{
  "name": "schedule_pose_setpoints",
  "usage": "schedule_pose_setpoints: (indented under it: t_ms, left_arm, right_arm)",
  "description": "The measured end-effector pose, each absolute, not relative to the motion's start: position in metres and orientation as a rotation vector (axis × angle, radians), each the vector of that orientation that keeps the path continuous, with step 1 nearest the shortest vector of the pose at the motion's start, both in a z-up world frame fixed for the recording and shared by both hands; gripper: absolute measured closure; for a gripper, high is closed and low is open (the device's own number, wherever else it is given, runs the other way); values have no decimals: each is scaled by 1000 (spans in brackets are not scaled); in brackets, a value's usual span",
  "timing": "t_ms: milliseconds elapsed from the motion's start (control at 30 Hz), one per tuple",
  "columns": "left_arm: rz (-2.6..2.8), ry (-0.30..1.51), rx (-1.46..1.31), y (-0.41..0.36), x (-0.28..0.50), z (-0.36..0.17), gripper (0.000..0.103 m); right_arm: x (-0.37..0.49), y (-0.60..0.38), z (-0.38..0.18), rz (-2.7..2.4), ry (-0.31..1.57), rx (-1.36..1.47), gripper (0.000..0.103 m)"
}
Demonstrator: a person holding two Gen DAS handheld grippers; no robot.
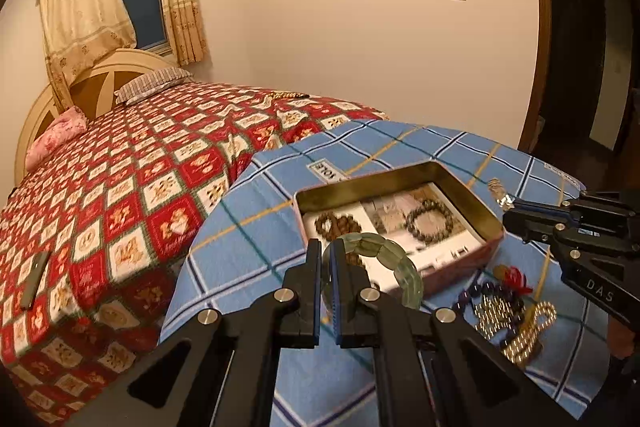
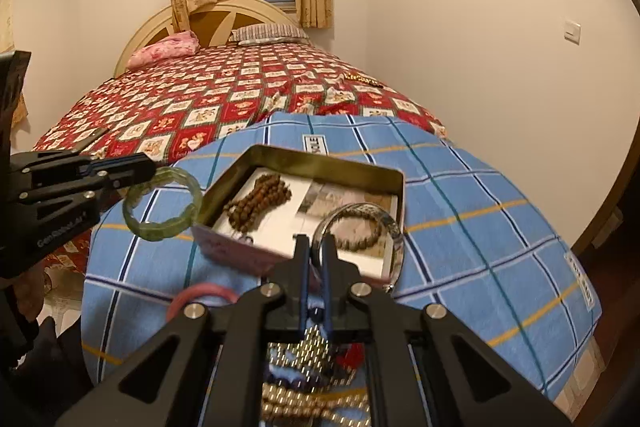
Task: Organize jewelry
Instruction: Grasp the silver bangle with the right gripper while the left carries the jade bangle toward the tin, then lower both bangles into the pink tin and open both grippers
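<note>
Holding 2 bangles: your left hand-held gripper (image 1: 328, 267) clamps the green bracelet (image 2: 160, 203) left of the tin (image 2: 360, 169); your right hand-held gripper (image 2: 316, 251) pinches the clear bangle (image 2: 394, 227) directly over it, nearer.

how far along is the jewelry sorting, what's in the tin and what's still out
Done: two brown bead bracelets lie in the tin.
In hand: the left gripper holds a green bangle; the right gripper holds a clear bangle.
Left: gold chains and dark purple beads on the blue cloth.
</note>
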State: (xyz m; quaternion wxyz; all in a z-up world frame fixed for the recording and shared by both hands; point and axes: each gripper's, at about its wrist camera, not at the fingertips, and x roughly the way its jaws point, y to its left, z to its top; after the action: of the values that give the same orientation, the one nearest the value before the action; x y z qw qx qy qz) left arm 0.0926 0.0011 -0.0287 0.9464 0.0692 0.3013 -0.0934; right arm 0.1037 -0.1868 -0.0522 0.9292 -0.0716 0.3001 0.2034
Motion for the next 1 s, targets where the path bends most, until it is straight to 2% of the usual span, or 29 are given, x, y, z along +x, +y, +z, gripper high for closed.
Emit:
schedule_pose_setpoints:
  t_ms: [467,1000]
  left_arm:
    - [-209,690,170,-16,163,-40,100]
    - [-208,737,202,-30,201,-66,100]
  right_arm:
    - [173,-166,-58,437,673,-193,96]
    - [212,-158,-85,417,759,-248,96]
